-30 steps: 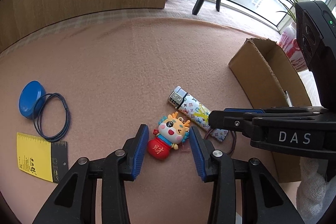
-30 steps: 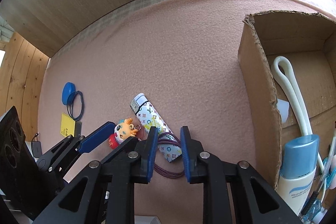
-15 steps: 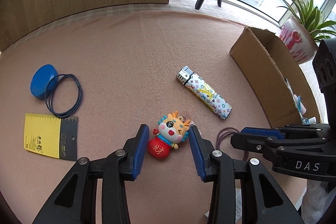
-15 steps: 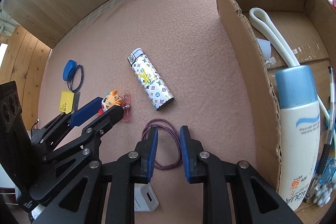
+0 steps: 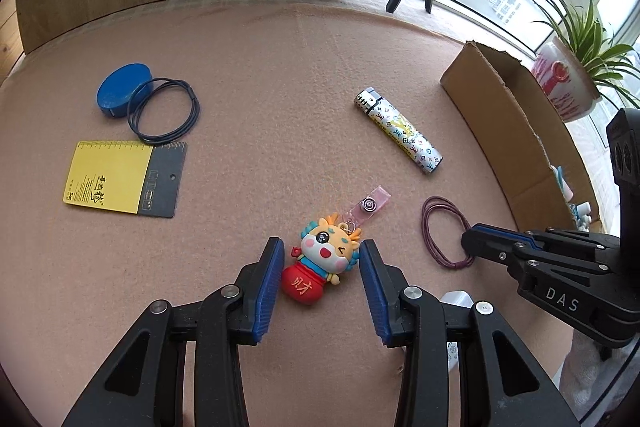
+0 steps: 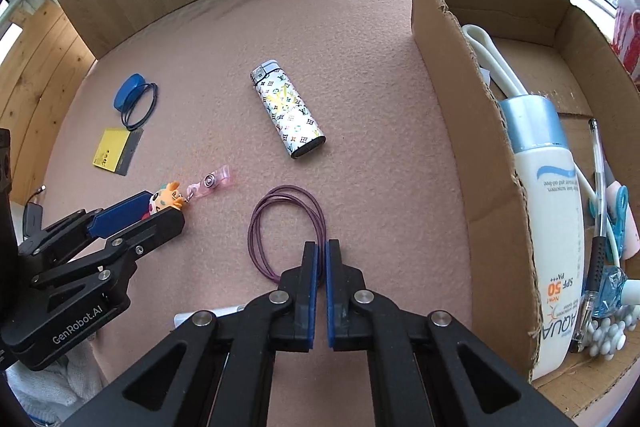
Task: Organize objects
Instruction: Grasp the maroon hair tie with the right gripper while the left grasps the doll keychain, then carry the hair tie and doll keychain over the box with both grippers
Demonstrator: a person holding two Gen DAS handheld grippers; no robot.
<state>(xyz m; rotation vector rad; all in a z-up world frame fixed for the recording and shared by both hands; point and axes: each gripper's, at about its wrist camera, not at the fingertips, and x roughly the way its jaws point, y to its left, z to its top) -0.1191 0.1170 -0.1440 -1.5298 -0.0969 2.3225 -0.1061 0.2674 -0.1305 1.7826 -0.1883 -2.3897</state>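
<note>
Partly done, by the look of it: cardboard box point(image 6: 452, 115) at right of the right wrist view already holds a sunscreen bottle point(image 6: 548, 227), pen and clips. Left out on the pink surface point(image 5: 280, 75): lighter point(image 6: 286, 109), dragon keychain point(image 5: 324, 263), purple band point(image 6: 286, 231), blue disc, black band, yellow card.

Right hand-held gripper point(image 6: 320, 255) points steeply down, pads pressed together on the purple band's edge. Left hand-held gripper point(image 5: 320, 259) spread astride the keychain, pads not visibly touching it.
</note>
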